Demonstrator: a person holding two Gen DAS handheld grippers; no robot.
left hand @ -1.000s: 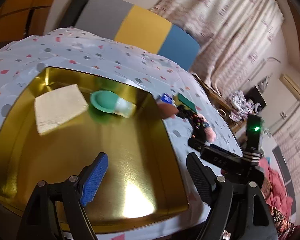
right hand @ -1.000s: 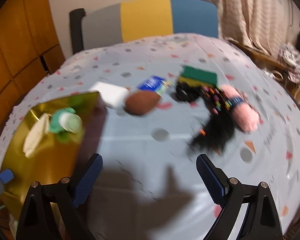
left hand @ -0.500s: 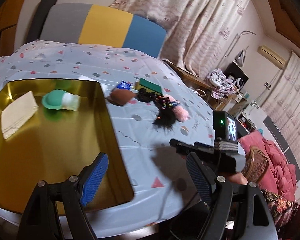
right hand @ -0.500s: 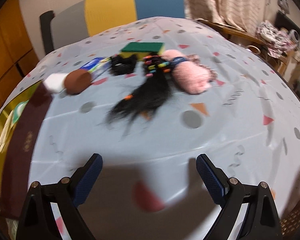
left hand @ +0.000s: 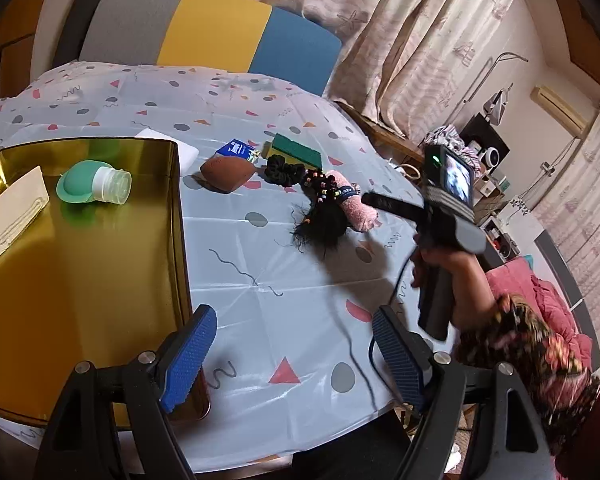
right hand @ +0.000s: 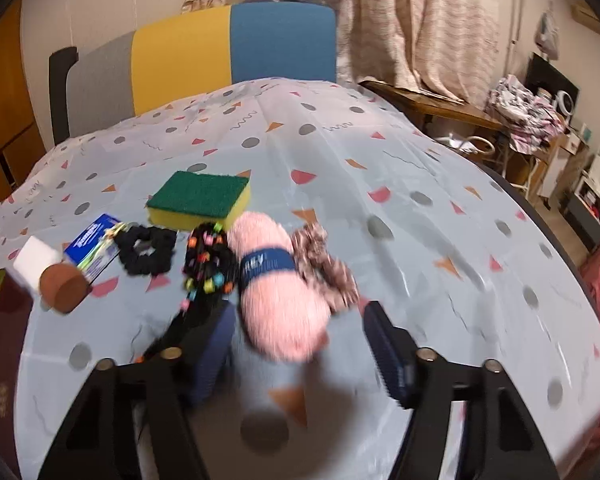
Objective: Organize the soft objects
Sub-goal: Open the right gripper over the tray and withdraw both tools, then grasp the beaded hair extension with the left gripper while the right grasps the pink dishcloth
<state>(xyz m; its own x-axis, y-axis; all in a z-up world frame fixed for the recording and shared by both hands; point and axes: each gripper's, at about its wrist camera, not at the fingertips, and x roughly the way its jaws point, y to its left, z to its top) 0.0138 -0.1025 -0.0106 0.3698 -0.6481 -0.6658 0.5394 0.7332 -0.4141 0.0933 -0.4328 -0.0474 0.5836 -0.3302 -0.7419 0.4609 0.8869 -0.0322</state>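
A gold tray (left hand: 80, 264) at the left holds a folded cream cloth (left hand: 12, 212) and a green silicone bottle (left hand: 94, 184). Soft items lie on the patterned tablecloth: a pink yarn ball (right hand: 280, 296) (left hand: 360, 210), a black beaded hair piece (right hand: 208, 260) (left hand: 320, 220), a black scrunchie (right hand: 146, 254), a brown-pink scrunchie (right hand: 324, 264), a green-yellow sponge (right hand: 200, 200), a brown sponge (right hand: 64, 286) and a white foam block (right hand: 36, 262). My right gripper (right hand: 300, 356) is open, its fingers either side of the yarn ball's near end. My left gripper (left hand: 292, 352) is open and empty over the tray's right edge.
A blue packet (right hand: 94, 244) lies beside the black scrunchie. A grey, yellow and blue chair back (right hand: 204, 48) stands behind the table. A side table with clutter (right hand: 528, 116) is at the right. The table's right edge drops to the floor.
My right gripper has moved forward to the pink yarn ball, which now sits between its open fingers. My left gripper has swung right, off the tray's middle towards the tablecloth.
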